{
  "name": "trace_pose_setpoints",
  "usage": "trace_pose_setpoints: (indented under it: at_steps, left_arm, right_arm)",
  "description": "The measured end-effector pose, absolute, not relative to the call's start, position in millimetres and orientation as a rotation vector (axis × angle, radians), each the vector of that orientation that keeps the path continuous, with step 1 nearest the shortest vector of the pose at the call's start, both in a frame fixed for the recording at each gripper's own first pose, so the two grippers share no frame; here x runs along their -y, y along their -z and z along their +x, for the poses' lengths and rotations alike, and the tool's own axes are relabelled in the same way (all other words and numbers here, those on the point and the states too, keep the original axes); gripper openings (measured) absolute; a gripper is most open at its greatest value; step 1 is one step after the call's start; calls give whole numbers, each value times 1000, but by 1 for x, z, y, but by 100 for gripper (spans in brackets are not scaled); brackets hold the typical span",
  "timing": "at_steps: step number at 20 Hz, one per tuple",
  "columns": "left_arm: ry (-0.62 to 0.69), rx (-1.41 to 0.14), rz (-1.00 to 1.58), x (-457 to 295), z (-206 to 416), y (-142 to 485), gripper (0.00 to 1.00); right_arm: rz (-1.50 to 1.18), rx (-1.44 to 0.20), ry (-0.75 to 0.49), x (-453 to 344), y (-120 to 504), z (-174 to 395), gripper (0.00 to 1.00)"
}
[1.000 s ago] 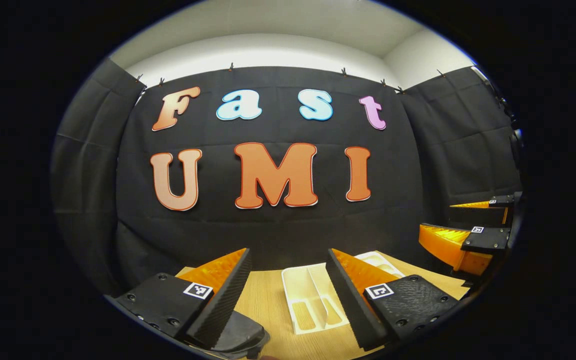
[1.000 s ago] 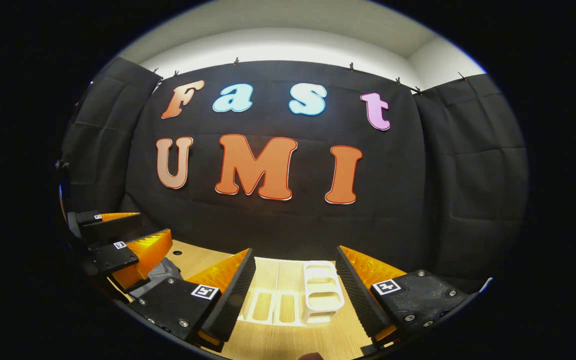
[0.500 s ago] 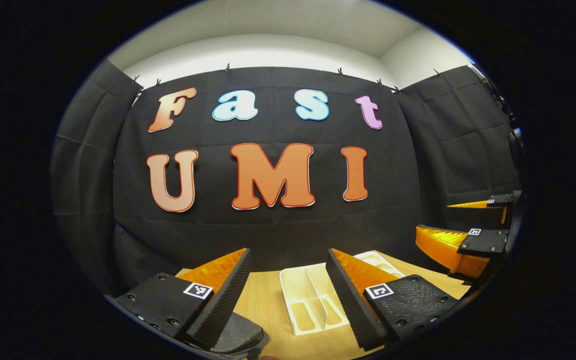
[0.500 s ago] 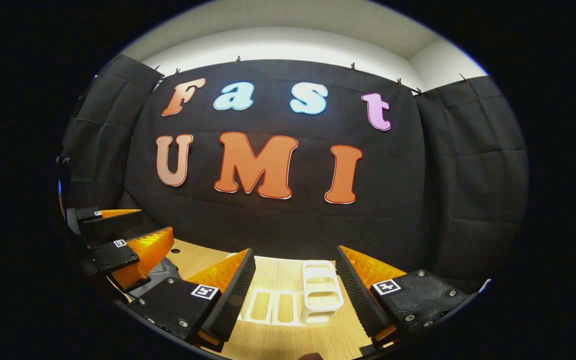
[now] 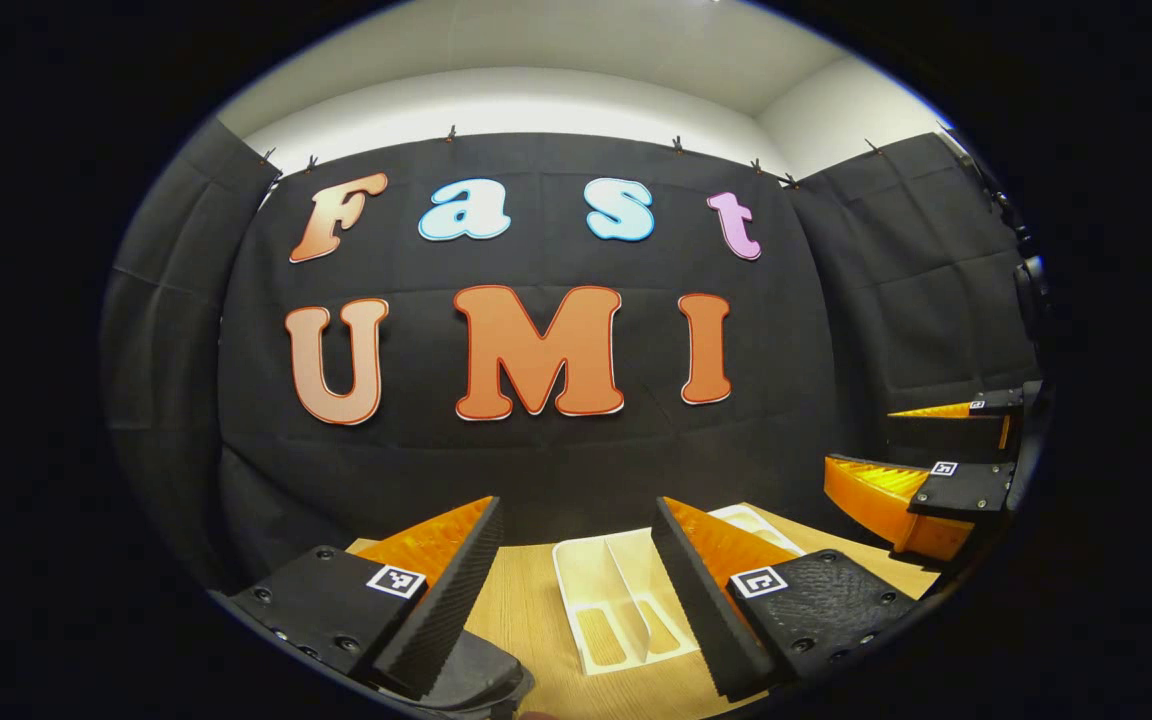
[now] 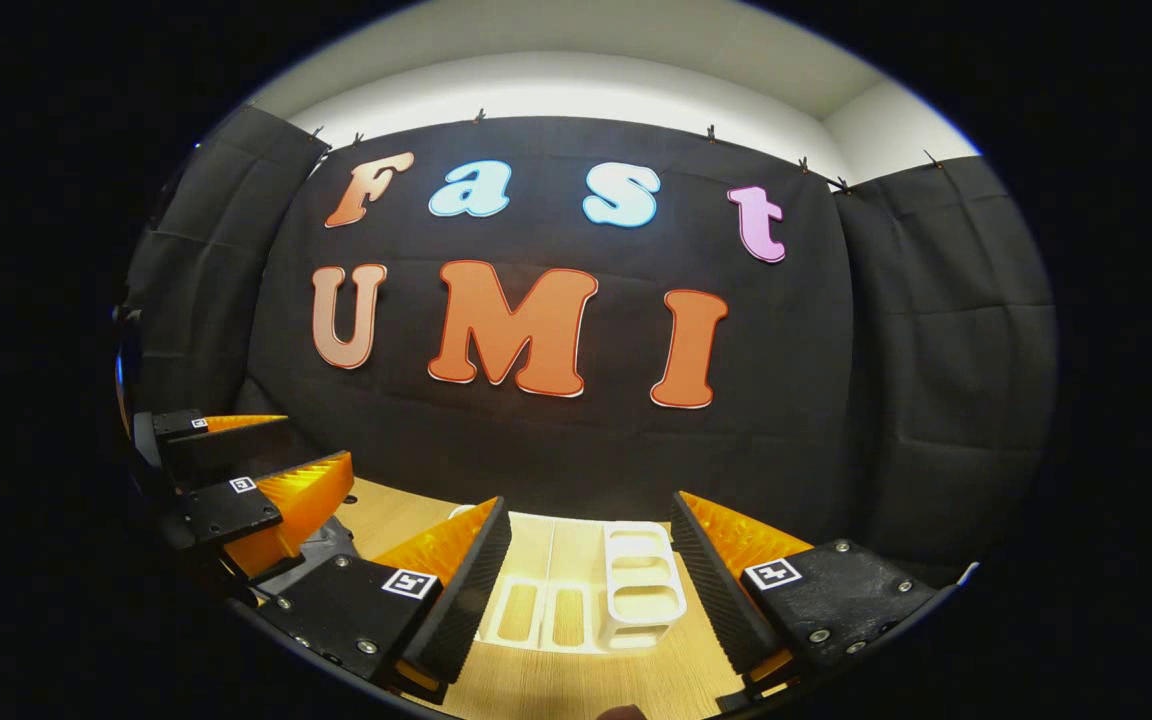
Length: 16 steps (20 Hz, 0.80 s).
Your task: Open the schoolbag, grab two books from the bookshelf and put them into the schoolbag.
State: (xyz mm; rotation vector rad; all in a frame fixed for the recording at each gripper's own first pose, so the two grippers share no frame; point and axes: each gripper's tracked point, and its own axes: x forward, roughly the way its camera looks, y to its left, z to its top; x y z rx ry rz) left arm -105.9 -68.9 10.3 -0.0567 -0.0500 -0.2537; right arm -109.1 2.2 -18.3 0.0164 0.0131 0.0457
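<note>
Left gripper view: the left gripper [image 5: 576, 590] is held above a wooden table [image 5: 526, 620], its two fingers spread apart with nothing between them. Under the near left finger lies a dark object [image 5: 481, 675], possibly the schoolbag, though too little shows to tell. Between the fingers, farther off, stands the white bookshelf [image 5: 616, 600], a slotted rack on the table. At far right the right gripper [image 5: 911, 450] hangs with its fingers parted.

Right gripper view: at far left the left gripper [image 6: 266, 455] shows above the dark object [image 6: 321, 545]. The right gripper [image 6: 591, 585] is likewise spread apart, holding nothing, with the bookshelf [image 6: 626, 590] beyond its fingers.
</note>
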Motion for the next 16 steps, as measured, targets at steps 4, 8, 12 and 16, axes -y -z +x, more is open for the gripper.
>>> trace_pose_setpoints:
  at_steps: [4, 8, 12, 16]
  left_arm:
    - [251, 49, -61, 67, -104, -10, 95]
    - [242, 47, -61, 61, -105, -9, 96]
    - [232, 49, -64, 56, -104, -8, 96]
    - [232, 50, -63, 56, -105, -9, 96]
  right_arm:
    - [9, -9, -50, -4, 16, -107, 96]
    - [5, -8, -60, -9, 17, -107, 96]
    - [1, -4, -57, -8, 16, -108, 96]
    - [9, 2, -52, -7, 13, -108, 96]
